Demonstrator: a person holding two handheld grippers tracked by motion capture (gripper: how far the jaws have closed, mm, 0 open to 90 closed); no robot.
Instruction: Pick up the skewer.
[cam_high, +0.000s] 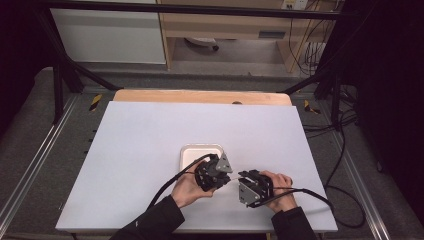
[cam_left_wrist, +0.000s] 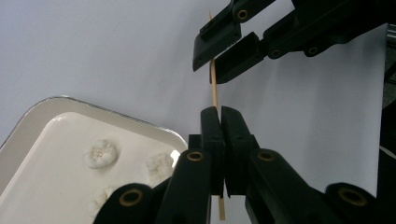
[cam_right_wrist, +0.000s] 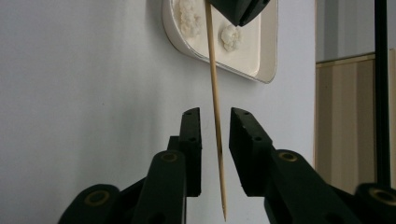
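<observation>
Black jaws of the left hand-held gripper (cam_left_wrist: 219, 122) are clenched on a thin wooden skewer (cam_left_wrist: 214, 84), which runs straight out from them toward the right hand-held gripper (cam_right_wrist: 215, 135). That one is released: in the right gripper view its jaws stand apart on either side of the skewer, whose pointed end pokes past them, with no contact that I can see. Both hand-held grippers hang just beside the near right corner of the white tray (cam_high: 186, 150), above the pale surface (cam_high: 135, 150), and the tray holds a few white dough-like lumps (cam_left_wrist: 99, 153). As a judgement, the risk is in the handover. If the right jaws close off-centre, or the left lets go too soon, the skewer could tilt, slip out and drop beside the tray. A hard, skewed squeeze might also bend or snap so thin a stick.
</observation>
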